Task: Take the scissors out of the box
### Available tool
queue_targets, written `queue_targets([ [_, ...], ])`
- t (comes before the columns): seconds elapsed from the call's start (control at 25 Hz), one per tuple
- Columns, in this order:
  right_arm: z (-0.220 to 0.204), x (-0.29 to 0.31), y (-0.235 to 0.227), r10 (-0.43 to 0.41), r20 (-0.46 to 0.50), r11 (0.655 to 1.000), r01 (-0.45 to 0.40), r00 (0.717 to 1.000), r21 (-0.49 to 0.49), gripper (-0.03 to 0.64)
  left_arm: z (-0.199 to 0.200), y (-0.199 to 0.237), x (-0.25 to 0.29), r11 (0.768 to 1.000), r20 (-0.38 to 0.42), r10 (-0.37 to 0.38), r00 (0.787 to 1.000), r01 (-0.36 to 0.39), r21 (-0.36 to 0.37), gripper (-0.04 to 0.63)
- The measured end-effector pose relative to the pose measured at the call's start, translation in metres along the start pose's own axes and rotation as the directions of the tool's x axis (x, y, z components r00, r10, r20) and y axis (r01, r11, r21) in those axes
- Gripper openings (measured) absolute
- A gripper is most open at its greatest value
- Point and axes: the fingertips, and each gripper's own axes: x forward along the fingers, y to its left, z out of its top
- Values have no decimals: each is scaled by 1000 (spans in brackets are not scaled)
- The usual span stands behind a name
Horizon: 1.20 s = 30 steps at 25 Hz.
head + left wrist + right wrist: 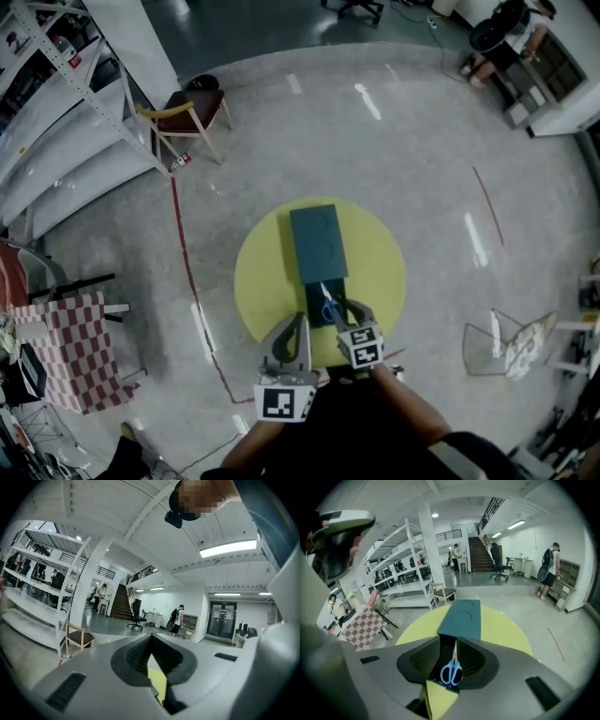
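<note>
Closest to you are the two tools in your hands, at 6 o'clock in the head view. Your left gripper hangs over the near edge of the table at about 7 o'clock. In the left gripper view its jaws meet at the tips with nothing held, and only a sliver of yellow shows through the gap below them. Your right gripper is tilted down over the near end of the box. Its jaws stand apart, one on either side of the scissors, and the pads are not pressing on them.

The biggest thing around you is the white shelving rack, off at 10 o'clock. Next is the round yellow table right in front of you. A frame draped in red-and-white checked cloth stands at 8 o'clock, well apart from the table, and a wire basket sits on the floor at 4 o'clock. A wooden chair with a dark seat stands at 11 o'clock, near the foot of the rack.

The teal box lies along the middle of the table, running from 12 to 6. Its teal cover sits over the far part, while the near part is open and dark.

The scissors lie in that open near part. Their blue handles point to 6 o'clock, toward you, and their blades point to 12, toward the cover.
</note>
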Motion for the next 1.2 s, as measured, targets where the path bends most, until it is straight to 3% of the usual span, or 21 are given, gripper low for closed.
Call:
queue_targets([
  [0.28,-54,30,-2,-8,-235,998,22,972,58,109,-4,4,3,1000,-21,-10,1000,10,-13,-2],
  [0.72,-111,62,3,13,-435,997,20,900,70,112,-11,13,4,1000,-44,-11,999,10,-21,-2],
  [0.88,-128,69,5,23,-514,997,21,858,79,112,-11,19,5,1000,-37,-2,999,1,-27,-2],
  [1.2,-137,71,3,-47,-605,999,51,795,-12,112,-8,24,6,1000,-28,4,1000,-5,-31,-2],
])
